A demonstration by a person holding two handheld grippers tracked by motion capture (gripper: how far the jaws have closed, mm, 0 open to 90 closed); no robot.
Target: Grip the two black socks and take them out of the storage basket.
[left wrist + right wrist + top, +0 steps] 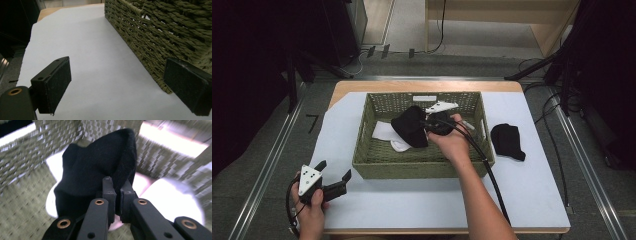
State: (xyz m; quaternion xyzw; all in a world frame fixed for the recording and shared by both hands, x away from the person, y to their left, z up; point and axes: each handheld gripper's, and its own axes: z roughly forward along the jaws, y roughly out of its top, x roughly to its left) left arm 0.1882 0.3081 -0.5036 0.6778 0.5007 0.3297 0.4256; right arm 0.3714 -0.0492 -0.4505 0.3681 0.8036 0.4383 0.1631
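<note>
Right gripper [117, 192]: jaws pinched on black sock [100, 167], held above white socks [384, 132] inside wicker basket [422, 167]. Step: lifting sock, judged mid-transfer. Next: carry clear of rim. Left gripper [334, 175]: jaws wide apart, holding nothing, outside basket.

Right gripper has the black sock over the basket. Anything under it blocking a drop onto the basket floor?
The right gripper is shut on the black sock, held above the basket. White socks lie on the basket floor directly beneath, so it would likely land on them. Nothing else visible intervenes.
</note>
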